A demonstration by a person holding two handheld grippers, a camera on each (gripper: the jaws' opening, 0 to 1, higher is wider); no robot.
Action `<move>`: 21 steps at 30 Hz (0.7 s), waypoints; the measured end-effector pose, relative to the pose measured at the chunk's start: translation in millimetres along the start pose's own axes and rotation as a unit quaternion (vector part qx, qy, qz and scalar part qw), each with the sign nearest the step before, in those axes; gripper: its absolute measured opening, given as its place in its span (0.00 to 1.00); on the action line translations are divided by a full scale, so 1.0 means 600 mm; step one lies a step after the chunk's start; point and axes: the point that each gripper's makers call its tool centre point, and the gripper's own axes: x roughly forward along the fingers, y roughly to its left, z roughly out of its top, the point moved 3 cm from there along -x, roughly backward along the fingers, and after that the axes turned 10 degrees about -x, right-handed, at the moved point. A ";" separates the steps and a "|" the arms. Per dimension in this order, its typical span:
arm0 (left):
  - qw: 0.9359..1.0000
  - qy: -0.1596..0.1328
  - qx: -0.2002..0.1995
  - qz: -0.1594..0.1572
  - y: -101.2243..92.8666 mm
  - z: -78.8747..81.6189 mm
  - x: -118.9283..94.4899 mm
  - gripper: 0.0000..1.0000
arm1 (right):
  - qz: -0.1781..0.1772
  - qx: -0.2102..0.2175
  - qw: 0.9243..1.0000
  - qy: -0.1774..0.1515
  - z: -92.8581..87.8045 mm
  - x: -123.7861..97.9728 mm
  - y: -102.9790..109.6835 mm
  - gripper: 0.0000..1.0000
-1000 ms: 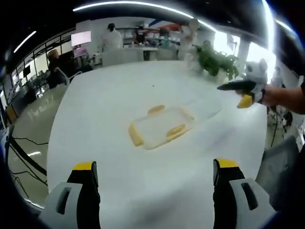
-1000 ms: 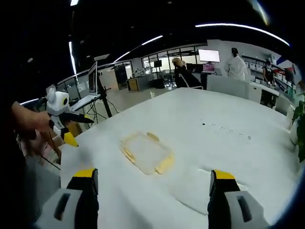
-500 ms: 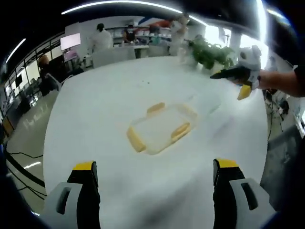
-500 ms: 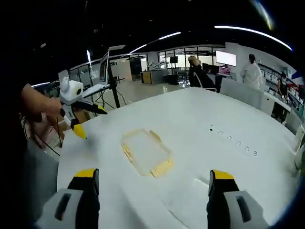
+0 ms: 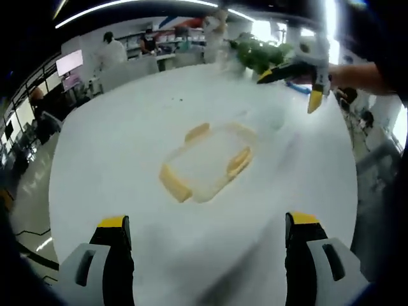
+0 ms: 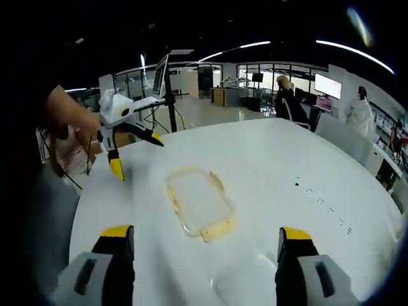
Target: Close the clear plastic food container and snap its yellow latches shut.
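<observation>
Clear plastic container [image 5: 207, 166] sits lidless on the white table [image 5: 115, 146]; your left gripper [image 5: 207, 233] and right gripper [image 6: 203, 239] hover wide-jawed. Misjudge the transparent lid [image 6: 245, 284], and it may skid.

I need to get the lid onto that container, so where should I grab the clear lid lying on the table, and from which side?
Best guess: take the clear lid by its edge. It lies flat on the white table, thin and hard to make out, so a top-down pinch has little to bite. It lies just ahead of the open right gripper, beside the container, so slide one jaw under the near rim from there.
</observation>
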 end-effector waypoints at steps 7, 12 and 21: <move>0.997 0.011 0.071 -0.038 0.011 0.005 0.016 0.99 | 0.039 -0.038 0.998 0.019 -0.011 0.017 -0.008 0.86; 0.994 0.029 0.095 -0.052 0.024 0.008 0.025 0.99 | 0.070 -0.066 0.995 0.034 -0.019 0.034 -0.004 0.86; 0.981 0.063 0.162 -0.084 0.047 0.008 0.035 0.92 | 0.102 -0.092 0.989 0.046 -0.026 0.044 -0.012 0.80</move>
